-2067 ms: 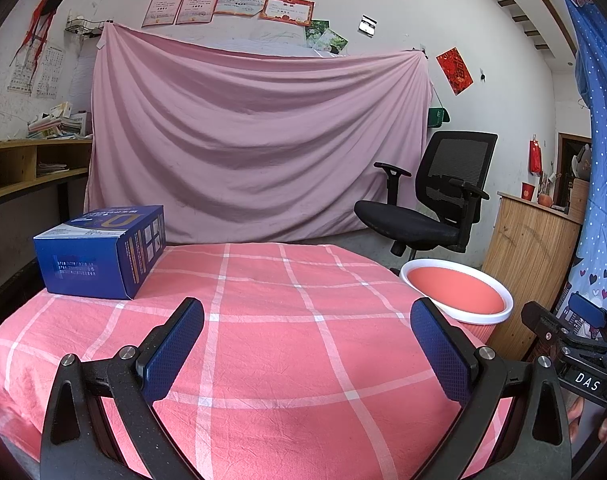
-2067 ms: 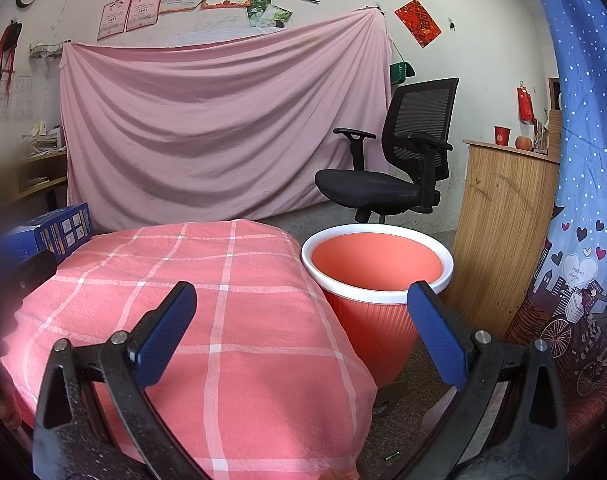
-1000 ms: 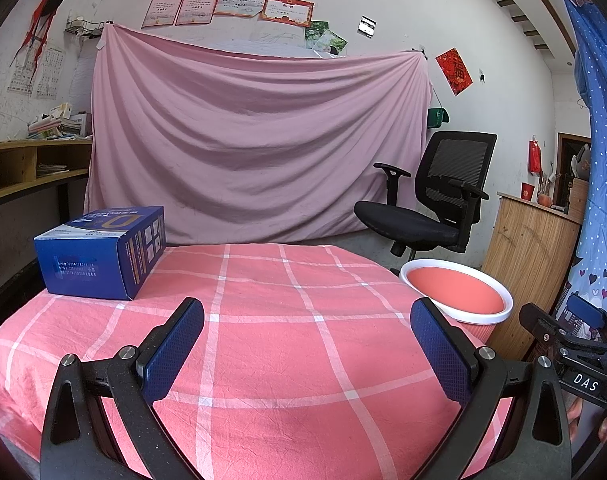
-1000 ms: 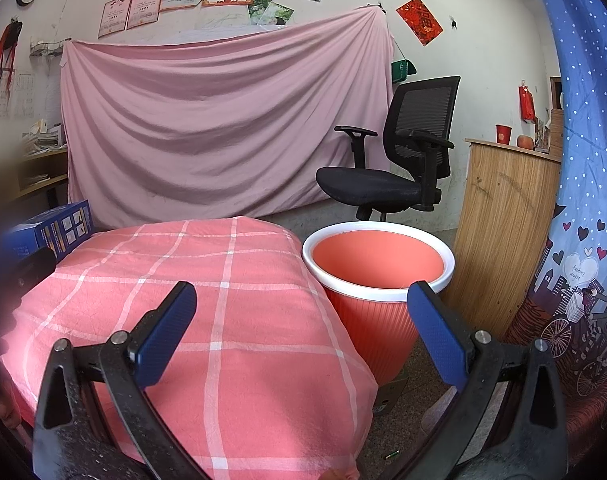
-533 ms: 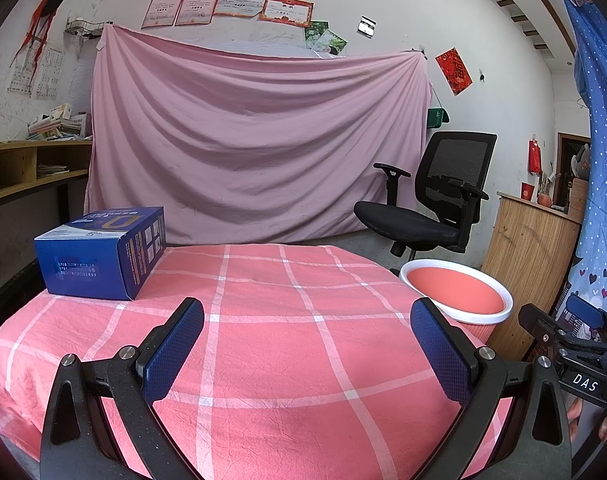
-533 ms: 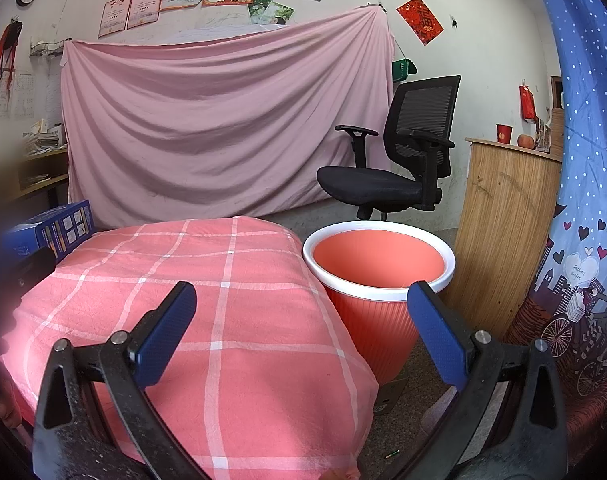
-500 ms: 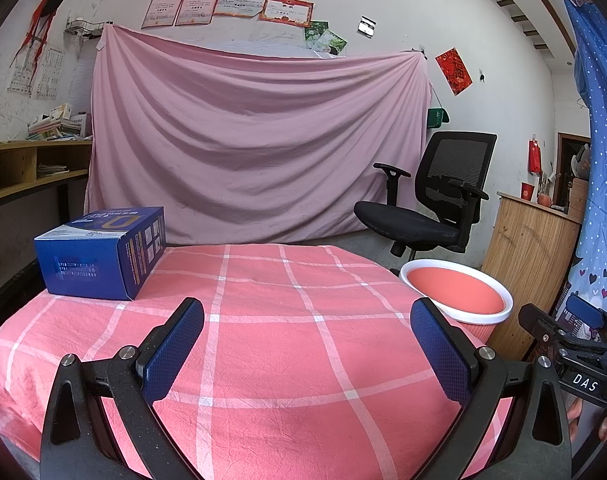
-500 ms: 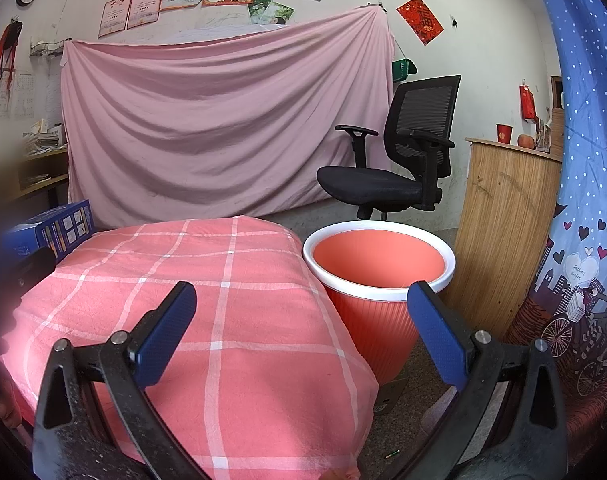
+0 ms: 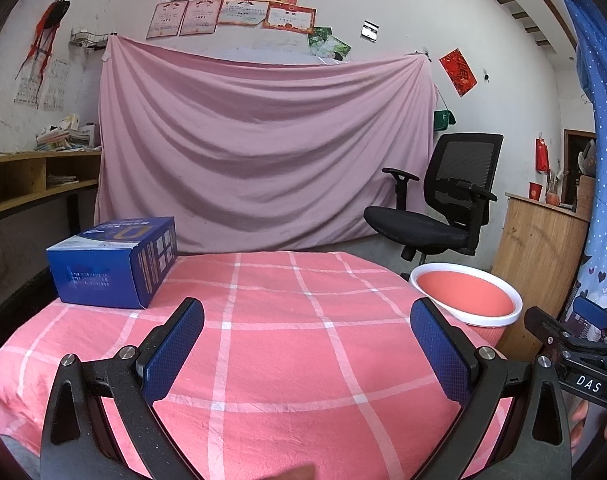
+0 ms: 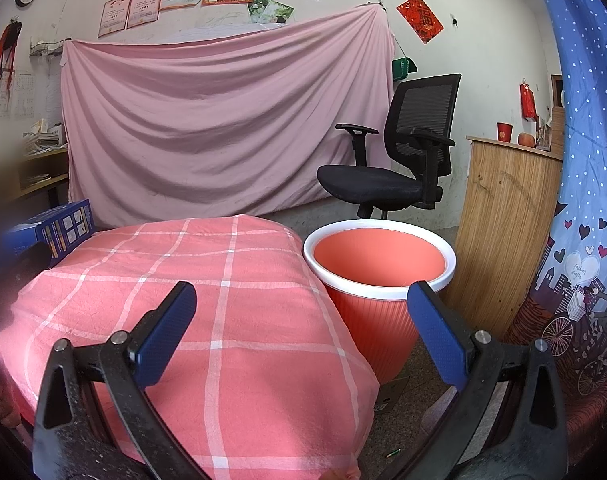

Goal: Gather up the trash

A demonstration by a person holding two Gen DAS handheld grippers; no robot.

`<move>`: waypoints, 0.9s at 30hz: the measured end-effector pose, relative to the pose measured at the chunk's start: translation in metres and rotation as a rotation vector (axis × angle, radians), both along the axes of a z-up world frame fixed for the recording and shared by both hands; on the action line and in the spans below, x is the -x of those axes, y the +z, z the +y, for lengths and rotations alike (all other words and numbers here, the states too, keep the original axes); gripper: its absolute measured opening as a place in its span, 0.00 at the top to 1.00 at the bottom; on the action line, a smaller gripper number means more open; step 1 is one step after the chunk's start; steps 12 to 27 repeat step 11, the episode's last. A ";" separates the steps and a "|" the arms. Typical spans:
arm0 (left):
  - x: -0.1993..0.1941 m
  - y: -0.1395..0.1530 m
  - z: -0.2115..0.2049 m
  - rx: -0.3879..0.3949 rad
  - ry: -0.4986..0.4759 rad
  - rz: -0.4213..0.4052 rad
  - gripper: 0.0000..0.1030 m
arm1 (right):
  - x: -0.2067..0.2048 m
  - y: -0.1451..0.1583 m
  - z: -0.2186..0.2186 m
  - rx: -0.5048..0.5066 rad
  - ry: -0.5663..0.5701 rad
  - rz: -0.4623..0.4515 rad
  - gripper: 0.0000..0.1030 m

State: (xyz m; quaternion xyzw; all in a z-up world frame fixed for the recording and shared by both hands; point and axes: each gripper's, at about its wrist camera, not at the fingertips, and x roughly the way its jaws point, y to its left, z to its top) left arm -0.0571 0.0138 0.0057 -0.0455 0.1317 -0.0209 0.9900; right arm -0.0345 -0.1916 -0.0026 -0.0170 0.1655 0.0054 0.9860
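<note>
The blue box (image 9: 113, 262) is the one piece of trash we can see; it sits on the pink checked surface (image 9: 303, 340), well ahead of our left gripper (image 9: 307, 344) and off beyond its left finger. We hold that gripper's fingers wide with nothing between them, likely so they can span the box. Our right gripper (image 10: 303, 330) is equally wide and empty, with the orange bin (image 10: 377, 276) just past its right finger, beside the surface, probably ready for the drop.
</note>
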 end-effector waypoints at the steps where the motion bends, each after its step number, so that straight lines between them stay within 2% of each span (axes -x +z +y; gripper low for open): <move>1: 0.000 0.000 0.000 -0.002 0.002 -0.001 0.02 | 0.001 0.000 0.000 0.000 0.000 0.000 0.00; 27: -0.003 -0.002 0.002 -0.005 0.007 0.011 0.02 | -0.001 -0.001 0.003 0.000 0.004 0.007 0.00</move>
